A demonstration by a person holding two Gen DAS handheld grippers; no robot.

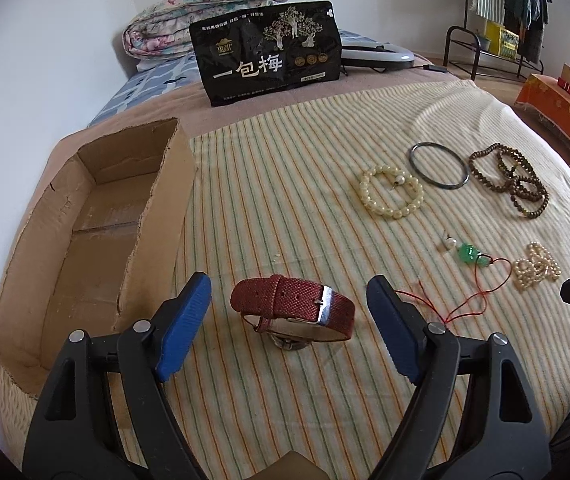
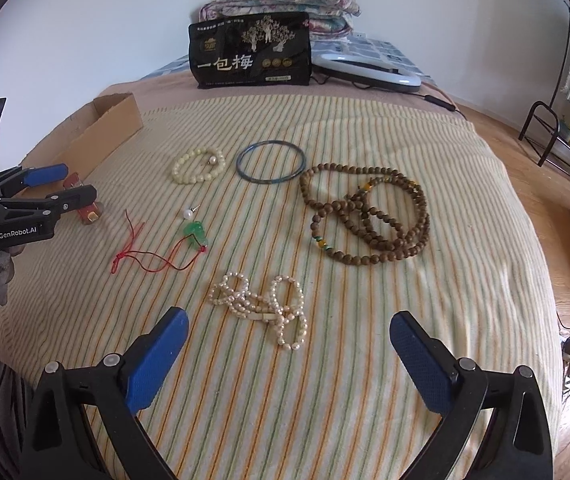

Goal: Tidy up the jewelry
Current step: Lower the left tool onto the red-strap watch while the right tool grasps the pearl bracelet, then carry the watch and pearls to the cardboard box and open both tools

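A red-strapped watch [image 1: 293,304] lies on the striped blanket, between the spread blue pads of my left gripper [image 1: 289,282], which is open and not touching it. To its left stands an empty cardboard box [image 1: 85,216]. My right gripper [image 2: 288,318] is open just short of a pearl strand [image 2: 261,308]. Further out lie a green pendant on red cord [image 2: 195,232], a pearl stud [image 2: 186,213], a cream bead bracelet [image 2: 189,172], a dark bangle [image 2: 241,164] and brown wooden beads [image 2: 369,216]. The left gripper [image 2: 73,184] shows at the left of the right wrist view.
A black snack bag [image 1: 269,52] stands at the back of the bed, with a folded quilt [image 1: 189,12] behind it and a grey device [image 1: 377,56] beside it. A clothes rack [image 1: 505,8] and an orange stool [image 1: 557,112] stand on the floor to the right.
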